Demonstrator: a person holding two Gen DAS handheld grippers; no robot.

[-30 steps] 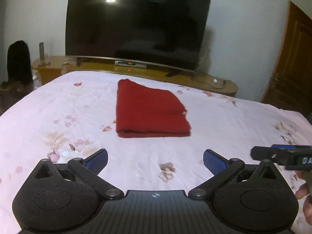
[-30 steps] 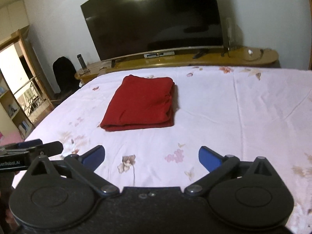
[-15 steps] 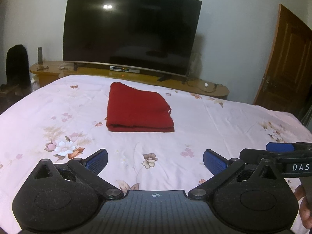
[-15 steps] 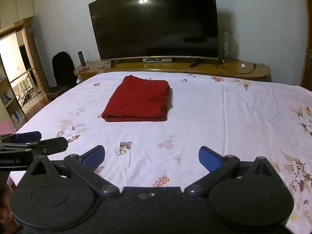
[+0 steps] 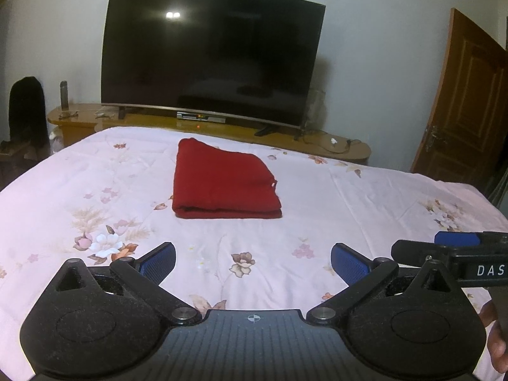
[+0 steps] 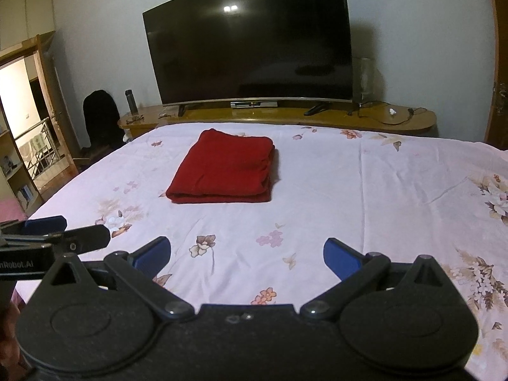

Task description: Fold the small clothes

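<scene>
Red garment [image 5: 222, 184]: lies folded into a compact rectangle on the floral bedsheet [image 5: 349, 197], toward the far half of the bed, in front of the television [image 5: 209, 57] and its wooden stand [image 5: 333, 149]. The doubled fold edge faces the grippers, and the stacked layers show along that edge. Judged from this shape, the fold is complete and the piece rests flat so that it holds its form unaided.

Left gripper [image 5: 253, 263]: jaws spread wide, nothing between the blue pads [image 5: 158, 260]. It hovers above the near part of the sheet, well apart from the garment, pointing forward along the bed.

Right gripper [image 6: 247, 257]: jaws likewise spread wide and empty. It sits level with the left unit, just beside it; each unit appears at the edge of the other's view. Part of a hand [image 5: 495, 336] is visible at the right border of the left view.

Both units are clear of the cloth, a pose consistent with a finished fold awaiting the next item.
</scene>
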